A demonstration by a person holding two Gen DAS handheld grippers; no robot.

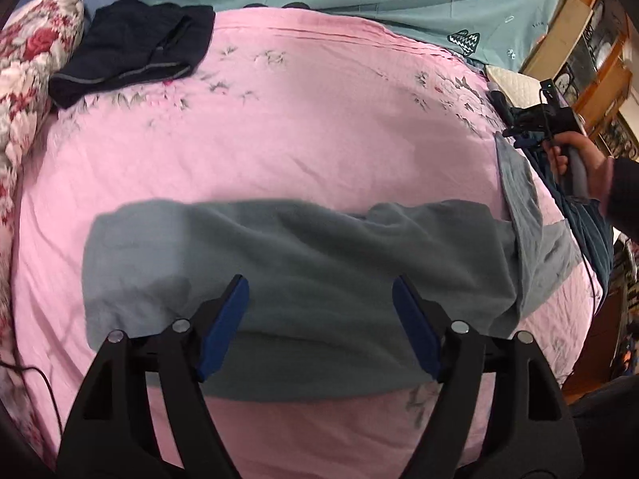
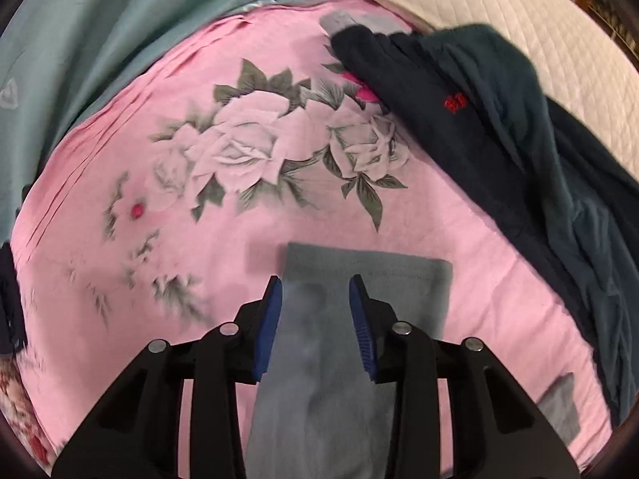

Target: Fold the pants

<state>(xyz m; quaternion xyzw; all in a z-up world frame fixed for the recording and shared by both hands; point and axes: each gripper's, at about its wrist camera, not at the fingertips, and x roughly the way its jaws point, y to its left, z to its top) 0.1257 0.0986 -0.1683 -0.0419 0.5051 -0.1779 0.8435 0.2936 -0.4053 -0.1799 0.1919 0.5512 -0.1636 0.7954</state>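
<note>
Your grey pants [image 1: 303,275] lie in a folded band across the pink floral sheet [image 1: 279,139], one leg end [image 2: 371,275] trailing out beneath your right gripper [image 2: 315,291]. Judging by that, you're between folds: next, pinch that end and carry it over. Both your left gripper [image 1: 321,291] and right hang above the cloth, jaws parted, gripping nothing.

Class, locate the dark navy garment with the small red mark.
In the right wrist view, the navy garment lies upper right, draped between the pink sheet and white quilted pad.

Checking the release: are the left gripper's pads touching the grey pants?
Apart. Left wrist view: left gripper pads stand wide, grey pants flat beneath.
</note>
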